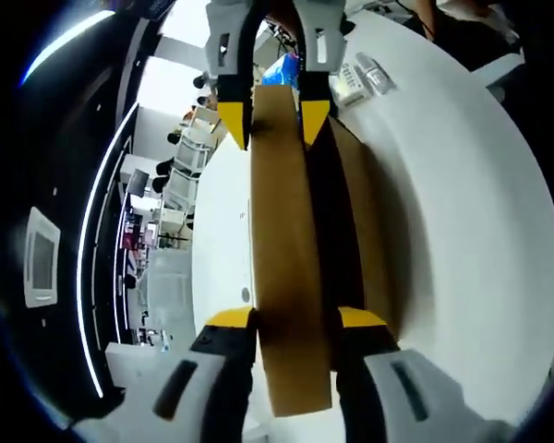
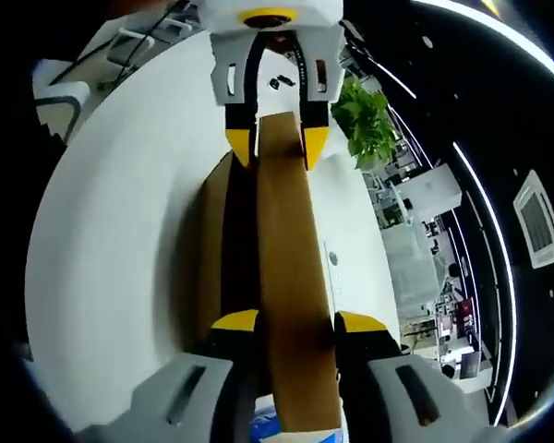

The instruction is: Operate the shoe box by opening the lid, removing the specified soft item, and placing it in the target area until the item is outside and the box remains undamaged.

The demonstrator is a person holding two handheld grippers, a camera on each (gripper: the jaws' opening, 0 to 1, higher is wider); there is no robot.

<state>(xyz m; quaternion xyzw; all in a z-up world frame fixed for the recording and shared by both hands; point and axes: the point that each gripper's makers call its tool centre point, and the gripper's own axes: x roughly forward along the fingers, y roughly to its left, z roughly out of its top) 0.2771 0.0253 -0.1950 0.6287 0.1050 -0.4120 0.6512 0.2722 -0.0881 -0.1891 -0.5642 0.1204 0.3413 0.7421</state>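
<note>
In the left gripper view, the left claw (image 1: pixel 295 318) stands with its yellow-tipped jaws on either side of the near end of a brown cardboard lid (image 1: pixel 282 249), closed on its edge. The lid is lifted and seen edge-on, and it runs away from the camera. Beside it the shoe box (image 1: pixel 355 212) sits on the white round worktop (image 1: pixel 462 212), with a dark gap between lid and box. What lies inside the box cannot be made out. At the far end of the lid the right claw (image 1: pixel 275 115) grips the same lid from the opposite side. Past it, near the worktop's far edge, lie a few small pale items (image 1: pixel 365 78).

In the right gripper view, the right claw (image 2: pixel 295 323) clamps the lid (image 2: pixel 286 231), the box (image 2: pixel 217 240) lies alongside, and the left claw (image 2: pixel 277 138) holds the far end. Beyond the worktop (image 2: pixel 120 203) stands a green plant (image 2: pixel 369 120).
</note>
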